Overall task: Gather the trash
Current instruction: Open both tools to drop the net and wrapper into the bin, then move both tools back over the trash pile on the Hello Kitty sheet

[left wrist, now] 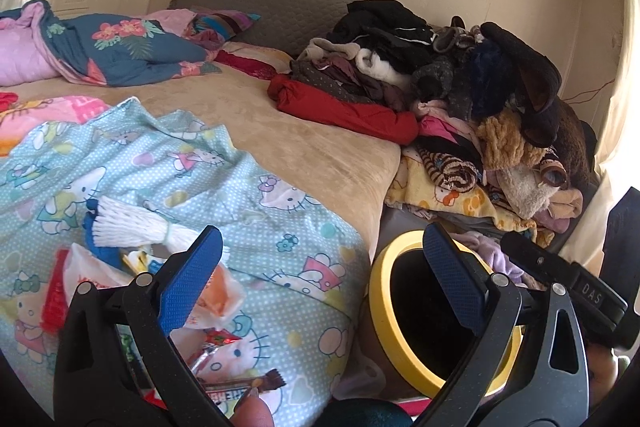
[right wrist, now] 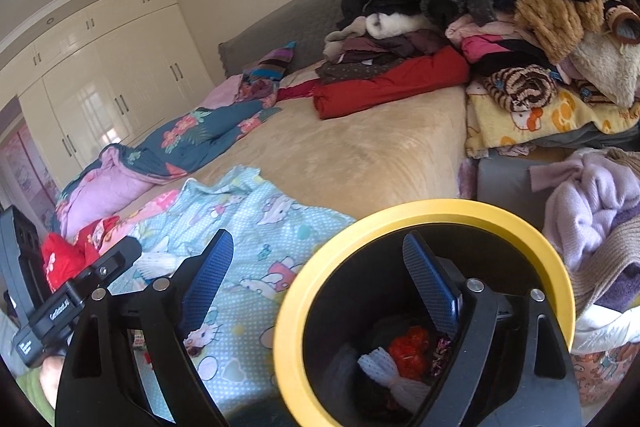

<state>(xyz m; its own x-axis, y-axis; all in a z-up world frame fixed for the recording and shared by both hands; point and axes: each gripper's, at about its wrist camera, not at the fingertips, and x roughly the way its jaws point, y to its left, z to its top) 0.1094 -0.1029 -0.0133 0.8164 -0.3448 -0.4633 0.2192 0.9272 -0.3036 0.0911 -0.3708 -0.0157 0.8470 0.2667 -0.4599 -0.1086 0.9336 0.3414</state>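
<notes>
My left gripper is open over the Hello Kitty blanket, with nothing between its blue pads. Trash lies on that blanket by its left finger: a white foam net, crumpled wrappers and a candy bar wrapper. A black bin with a yellow rim stands beside the bed under the left gripper's right finger. My right gripper is open and empty, its right finger over the bin's mouth. Inside the bin lie a red wrapper and a white foam net.
A tall heap of clothes and a red garment cover the bed's far right. A floral quilt lies at the back left, white wardrobes behind. A lilac garment sits right of the bin.
</notes>
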